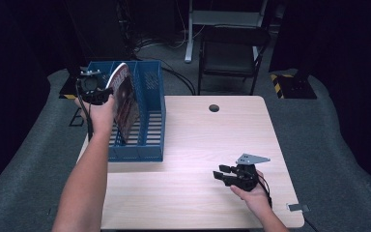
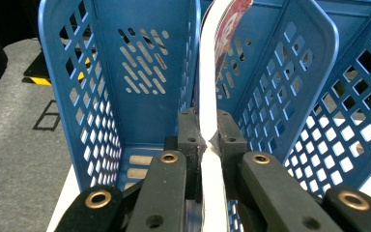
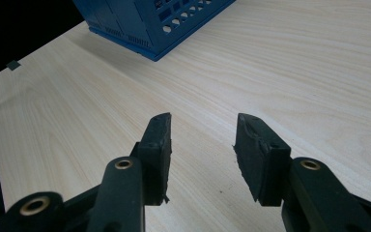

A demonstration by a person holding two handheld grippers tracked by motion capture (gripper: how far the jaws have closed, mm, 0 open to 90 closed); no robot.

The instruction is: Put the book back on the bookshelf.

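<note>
Between left gripper (image 2: 207, 137) jaws, magazine (image 2: 211, 96) being clamped inside blue file rack (image 2: 101, 96); right gripper (image 3: 203, 145) jaws gaping over bare table (image 3: 270, 63).

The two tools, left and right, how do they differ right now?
The left tool is shut on a magazine, while the right tool is open and holds nothing. The left tool is raised at the blue file rack at the table's far left; the right tool sits low over the bare table near its front right. Both have black jaws and are hand-held.
</note>
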